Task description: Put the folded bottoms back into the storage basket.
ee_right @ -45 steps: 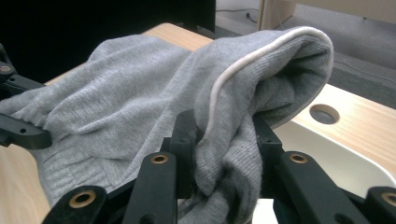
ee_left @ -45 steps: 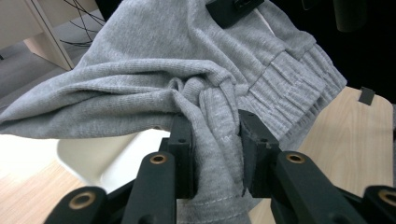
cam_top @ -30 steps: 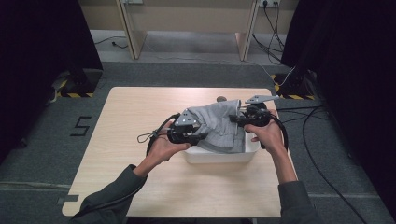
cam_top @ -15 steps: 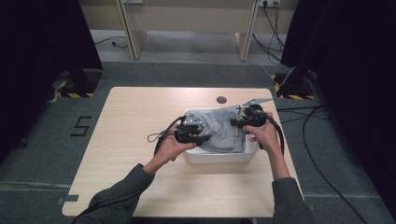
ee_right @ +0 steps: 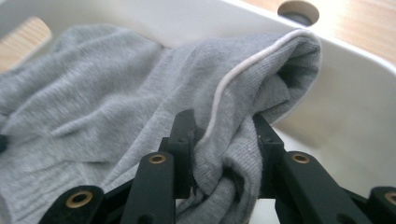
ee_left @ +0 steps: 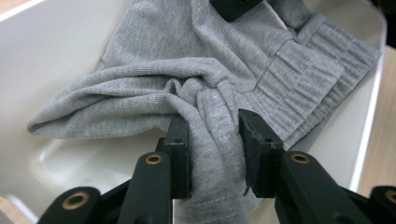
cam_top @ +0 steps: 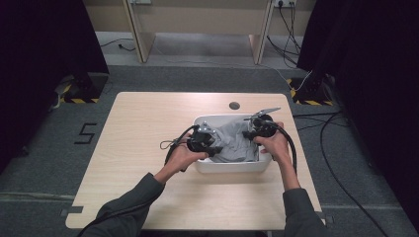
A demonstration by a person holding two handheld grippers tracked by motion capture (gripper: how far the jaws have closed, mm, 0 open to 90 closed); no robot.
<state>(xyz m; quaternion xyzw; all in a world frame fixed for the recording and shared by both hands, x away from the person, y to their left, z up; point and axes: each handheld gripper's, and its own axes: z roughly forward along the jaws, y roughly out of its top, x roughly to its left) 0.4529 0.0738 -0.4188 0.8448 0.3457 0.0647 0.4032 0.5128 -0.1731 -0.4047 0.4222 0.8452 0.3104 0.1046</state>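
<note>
A: Grey knit garment point(cam_top: 232, 143) lies bunched inside the white plastic tub point(cam_top: 232, 167) on the wooden table point(cam_top: 143, 133), its ribbed band toward one end of the tub. Who has hold of it?

B: Both. The left gripper point(ee_left: 214, 140) pinches a gathered fold between its pads, jaws nearly closed; they have just been opening a little, yet cloth sits between them and looks pressed. The right gripper point(ee_right: 223, 140) is clamped on the seamed edge of the garment, jaws close together too.

A: Which step is this, then?

B: I'd say the laying-down: the garment is being settled into the tub and the release is about to begin. Next, both pairs of jaws need to spread enough for the knit to slip free, then lift straight up so no fold drags out over the rim.

A: And against a second ago?

B: Then the garment hung above the tub, draped between the two grippers. Now it has sunk inside the walls, and both hands sit lower, at the tub's two ends
</note>
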